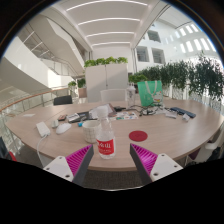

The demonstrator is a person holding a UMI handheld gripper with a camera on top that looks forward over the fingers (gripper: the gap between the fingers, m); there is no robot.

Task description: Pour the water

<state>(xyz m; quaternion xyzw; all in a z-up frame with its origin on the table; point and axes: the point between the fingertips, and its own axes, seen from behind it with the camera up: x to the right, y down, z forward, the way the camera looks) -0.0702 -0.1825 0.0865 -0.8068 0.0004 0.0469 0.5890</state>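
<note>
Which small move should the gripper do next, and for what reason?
Probably ease forward a little, then close. The water bottle stands upright on the table between the open fingers, with gaps at both sides, so nothing grips it yet. The green cup waits farther back.

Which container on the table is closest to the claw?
The clear bottle with the red label, standing between the open claw's pink pads with gaps either side. The green cup stands far beyond, across the table.

I'm in an open-plan office atrium: long wooden desk point(170, 128) with scattered gear, planter hedges point(105, 62) behind it, strip-lit ceiling point(105, 25), staircase railing point(35, 45) beyond the desk's far left corner.
</note>
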